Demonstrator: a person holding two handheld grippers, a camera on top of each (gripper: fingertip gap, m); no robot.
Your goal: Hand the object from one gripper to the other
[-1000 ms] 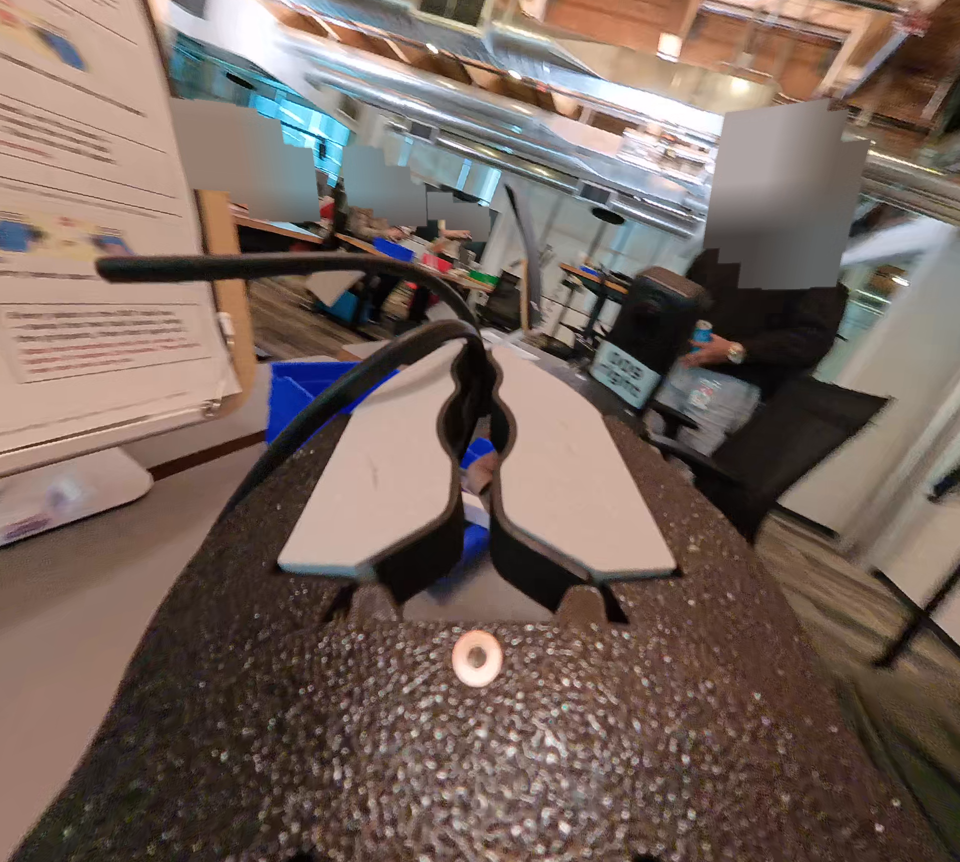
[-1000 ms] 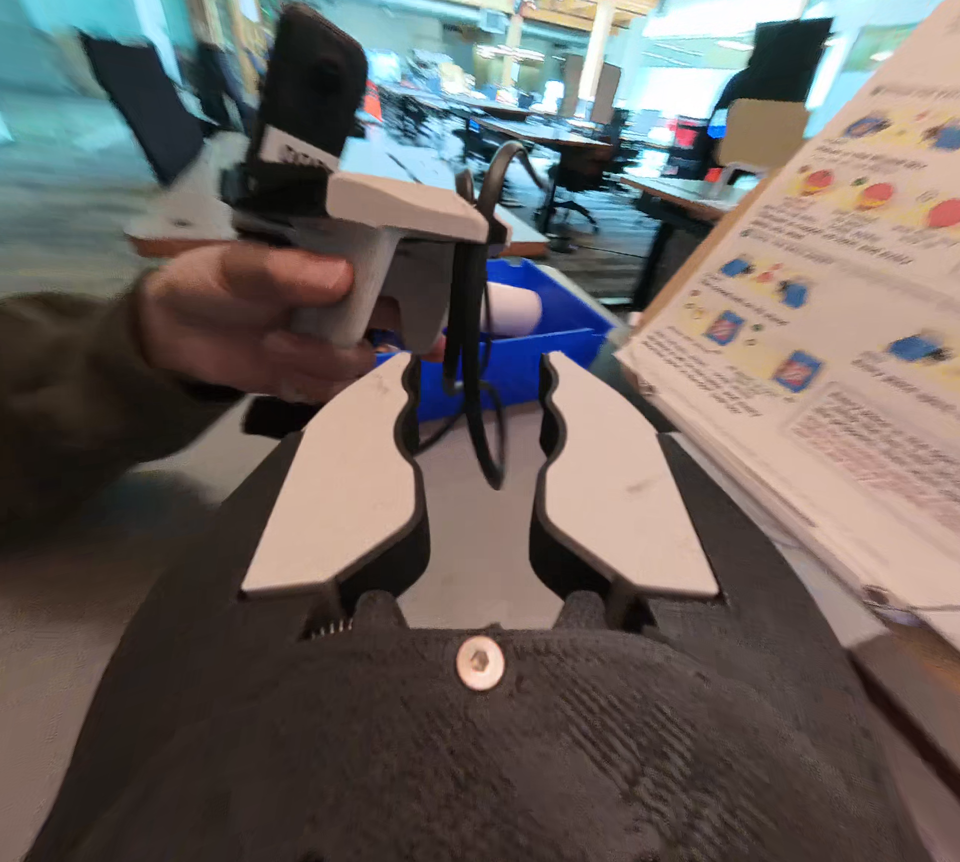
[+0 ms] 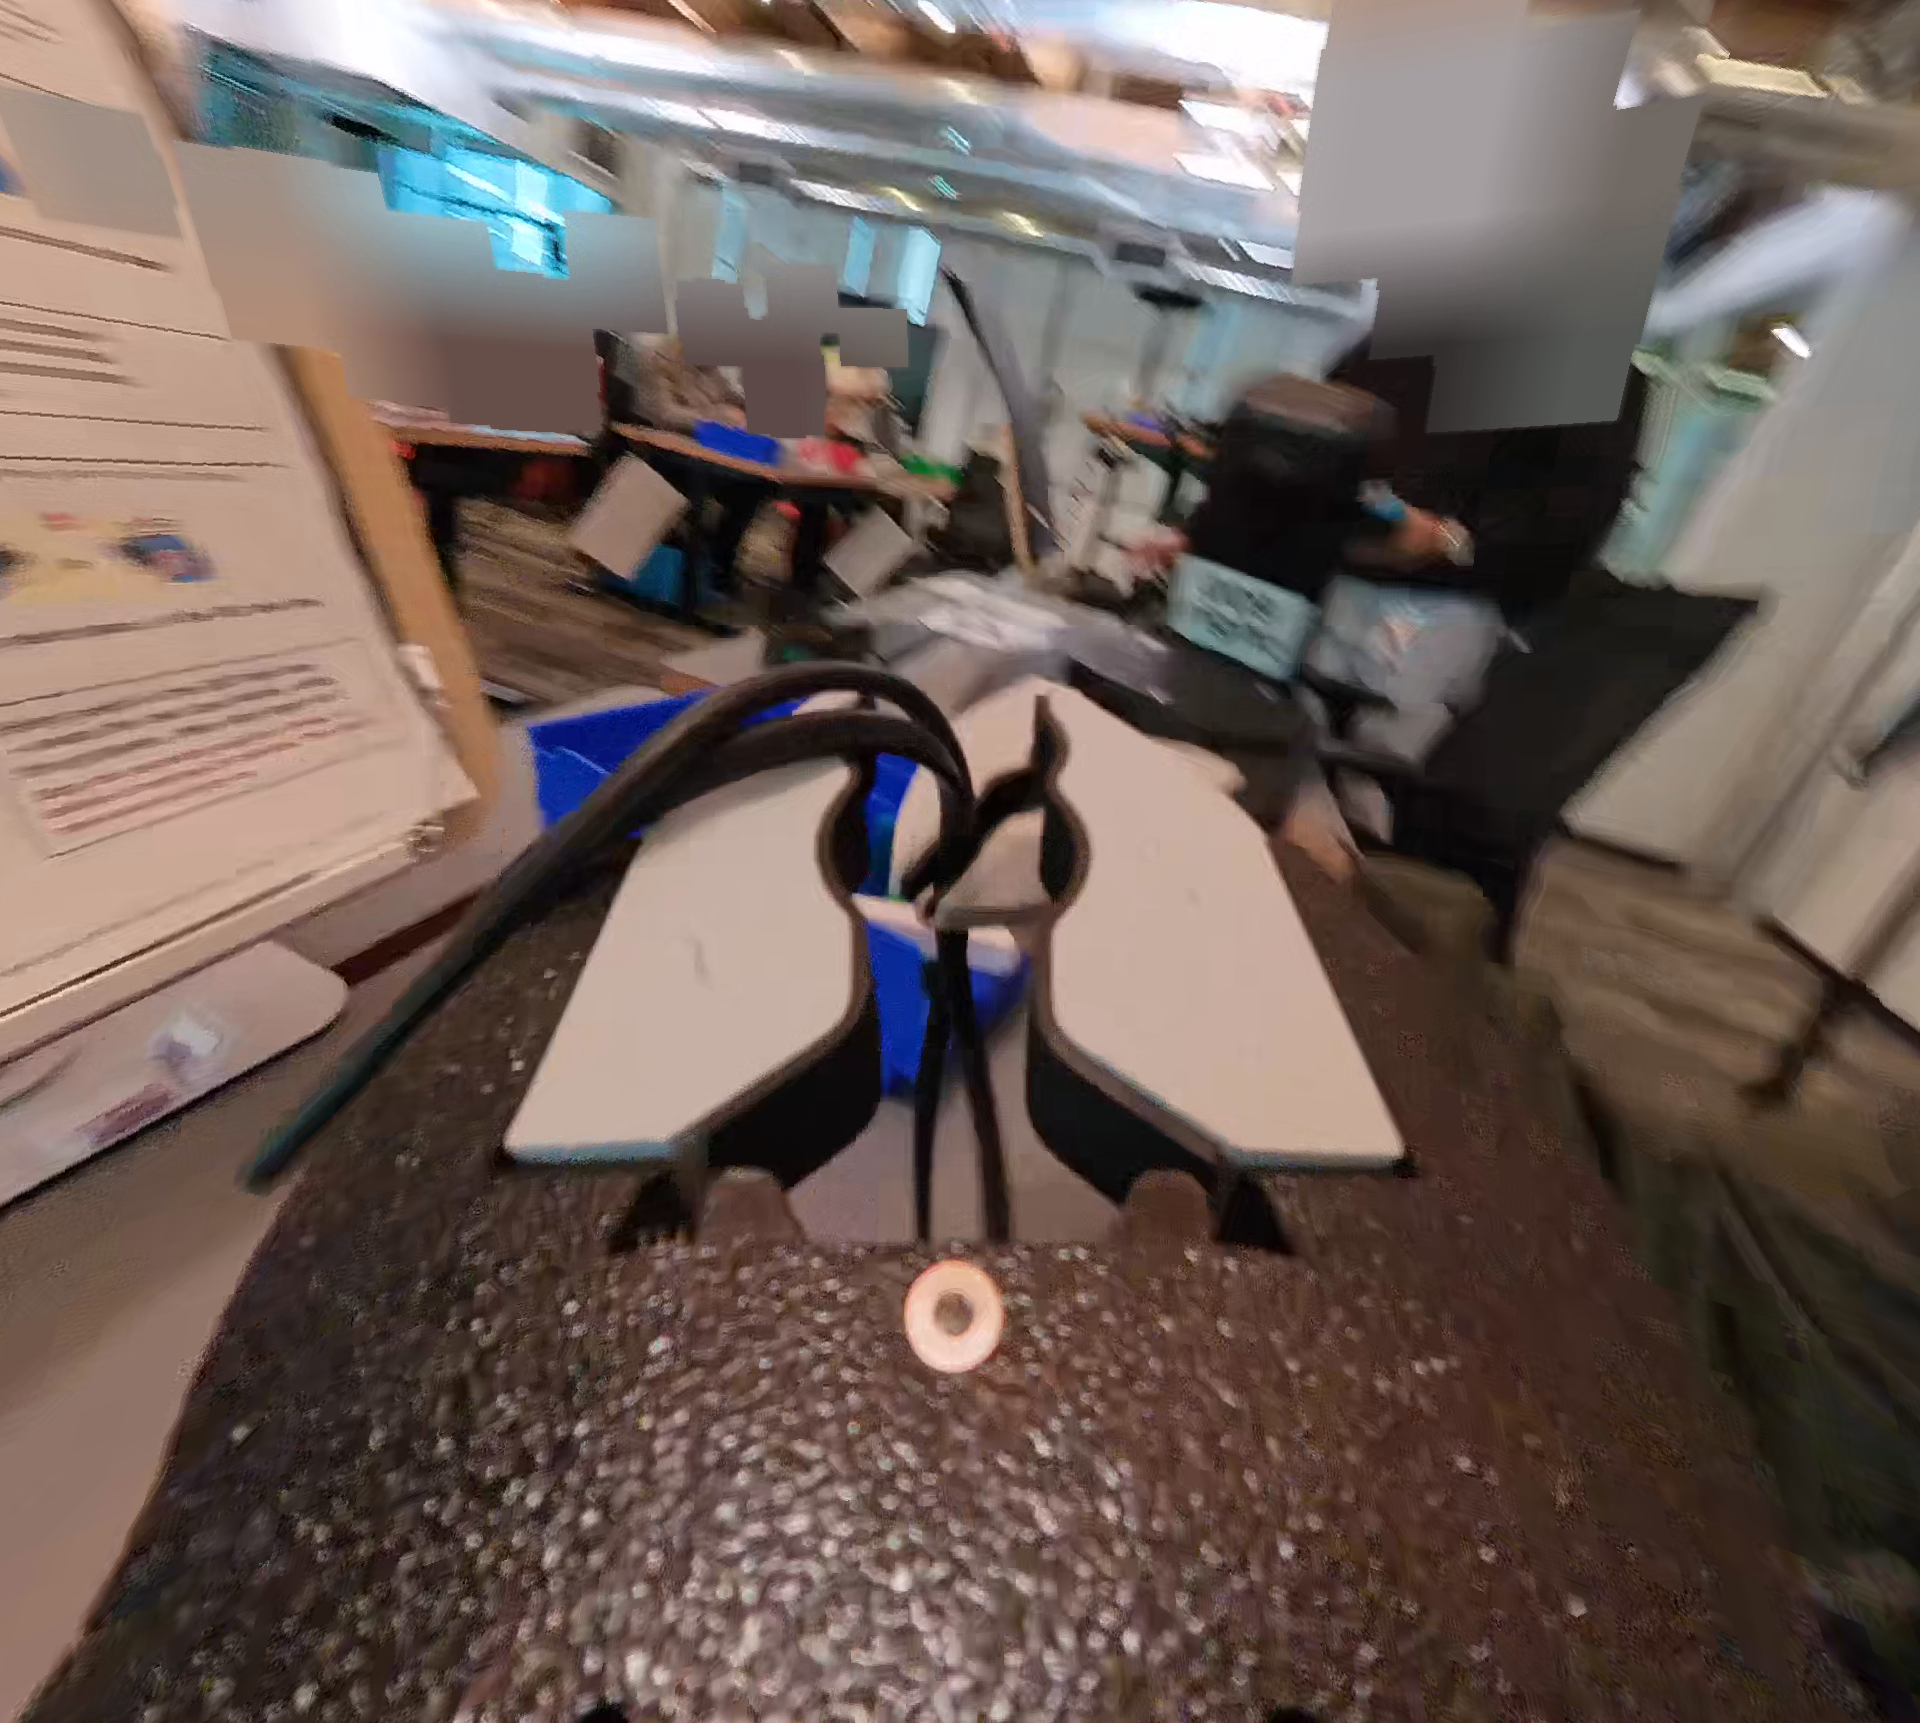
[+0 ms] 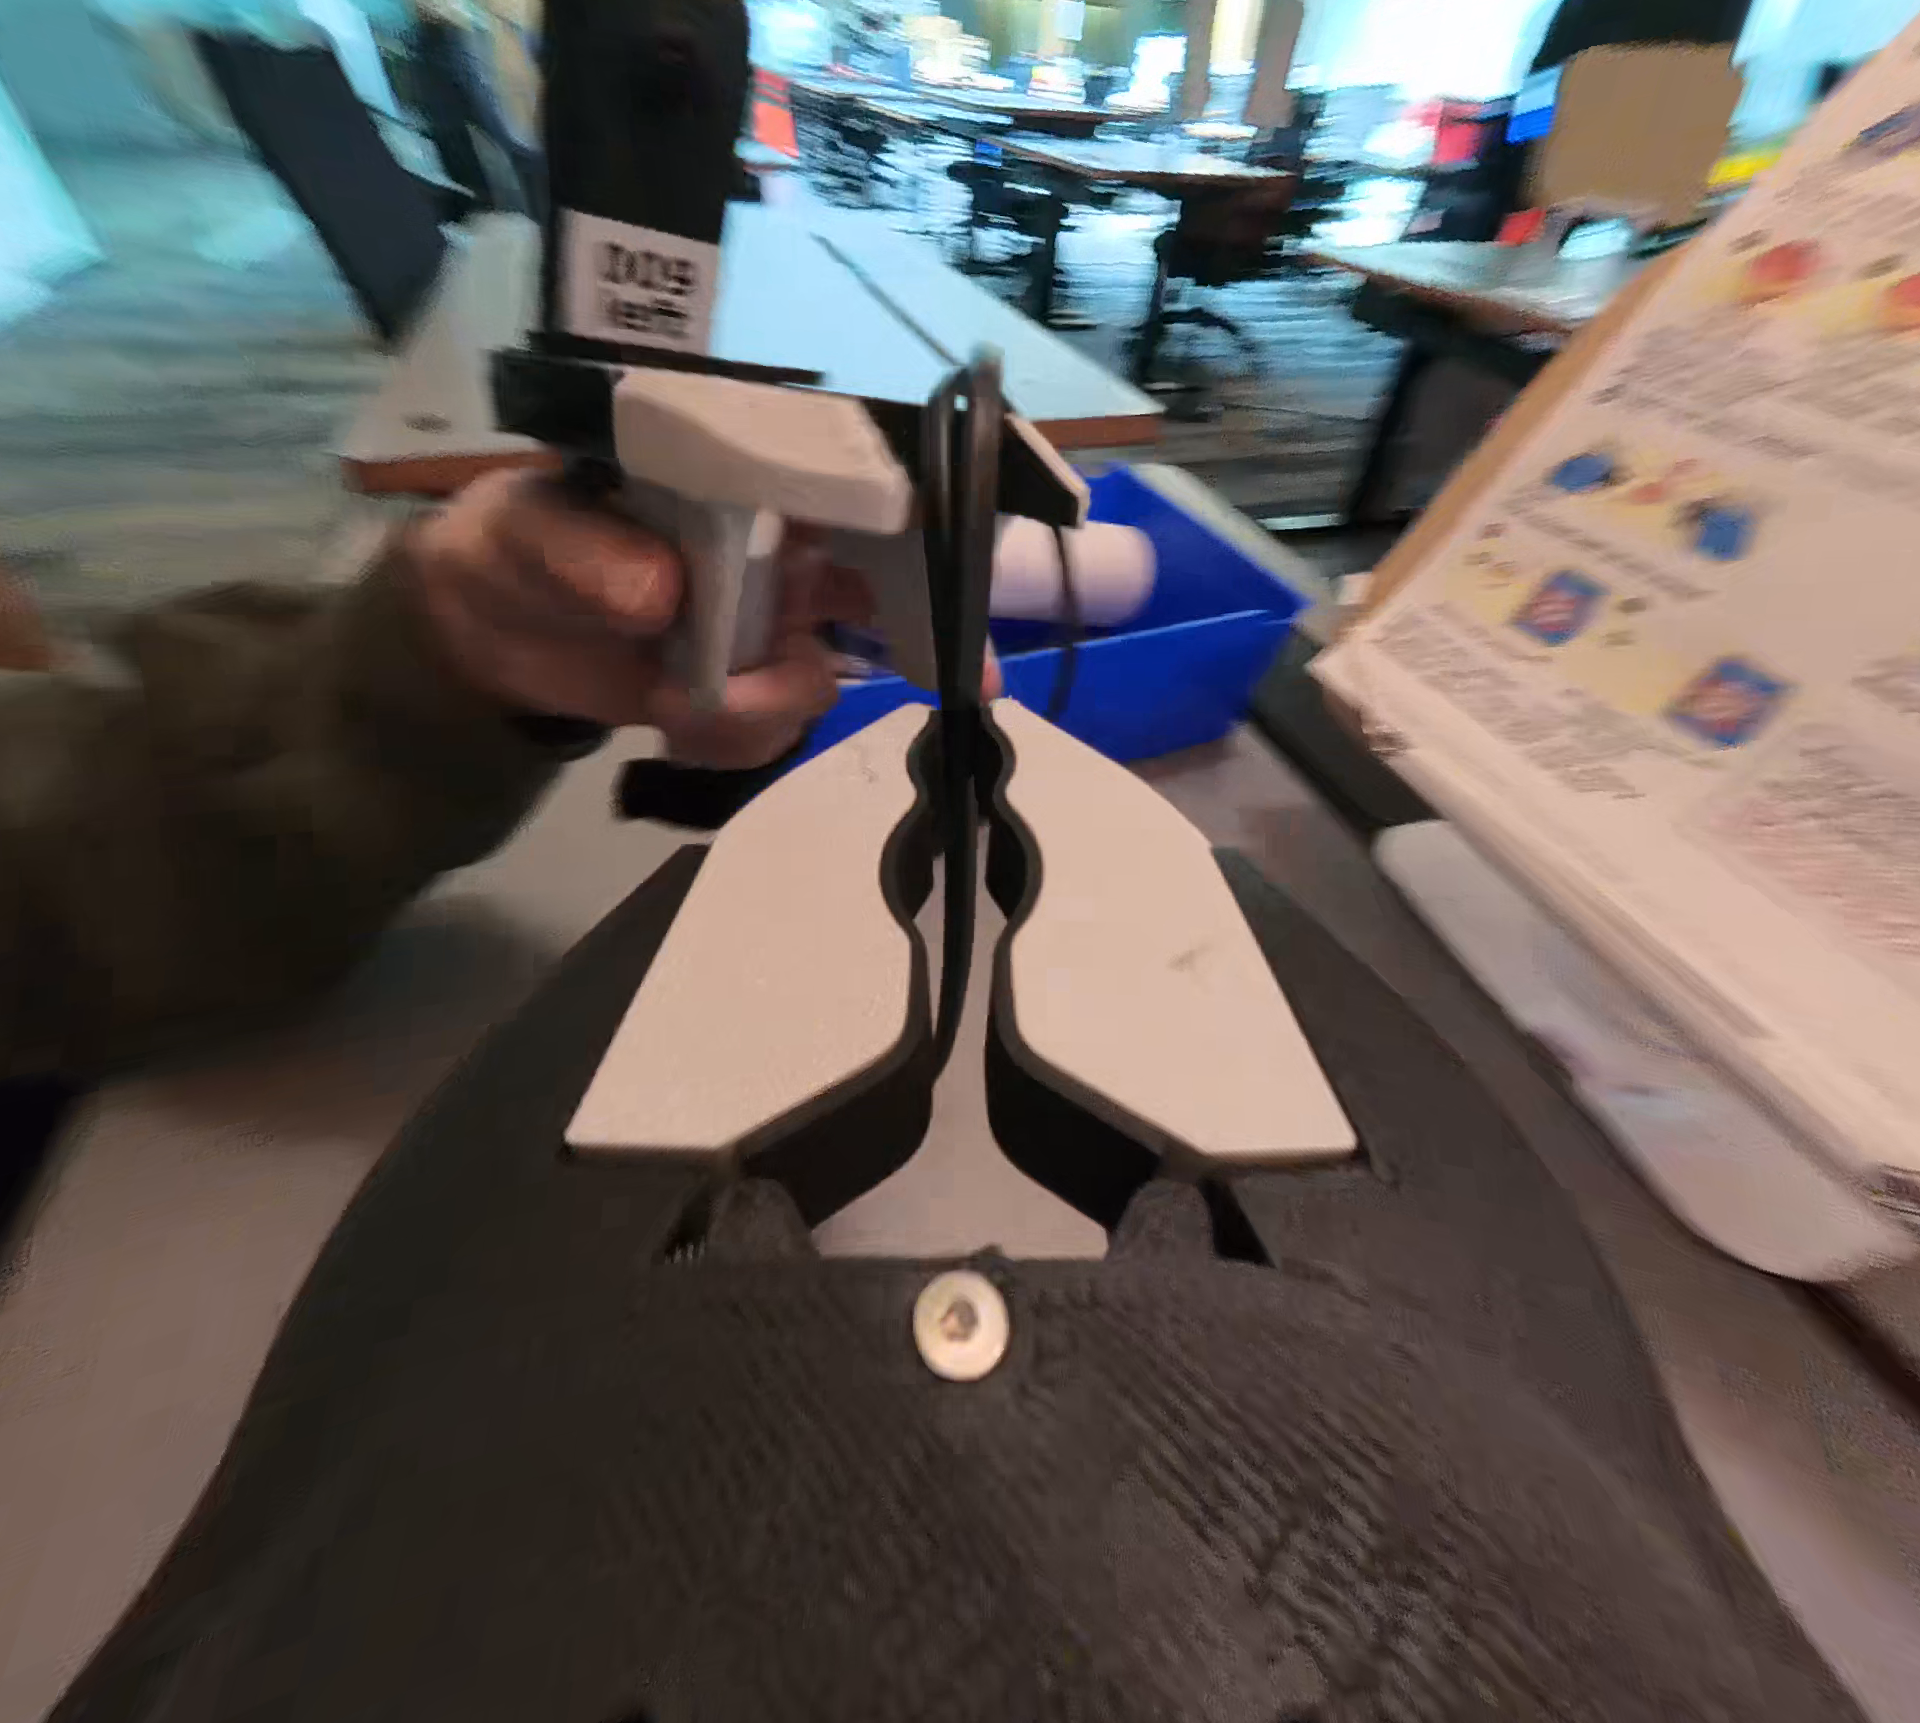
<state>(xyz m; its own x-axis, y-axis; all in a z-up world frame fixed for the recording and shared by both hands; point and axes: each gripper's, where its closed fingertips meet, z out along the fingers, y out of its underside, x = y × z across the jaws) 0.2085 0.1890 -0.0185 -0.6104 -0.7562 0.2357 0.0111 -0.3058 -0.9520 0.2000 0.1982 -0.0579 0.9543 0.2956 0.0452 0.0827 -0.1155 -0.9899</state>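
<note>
The object is a thin black cable (image 4: 961, 551). My right gripper (image 4: 956, 723) is shut on it, and the cable runs up from between its fingers to the left gripper (image 4: 956, 468) just above. A hand holds that gripper, and the cable hangs in the gap between its two fingers. In the left wrist view, my left gripper (image 3: 956, 769) is open. The cable (image 3: 727, 738) arcs over its left finger and drops through the gap. A grey fingertip (image 3: 982, 884) of the right gripper shows in that gap.
A blue bin (image 4: 1143, 676) holding a white roll (image 4: 1081, 572) sits on the grey table (image 3: 104, 1310) just behind the grippers. A board with printed sheets (image 4: 1662, 634) stands on a white base beside them (image 3: 156, 634). A person (image 3: 1507, 530) sits farther back. There is about 4 centimetres between the tips of the two grippers.
My left gripper has gone from shut on the cable to open. My right gripper has closed on the cable and moved in under the left gripper.
</note>
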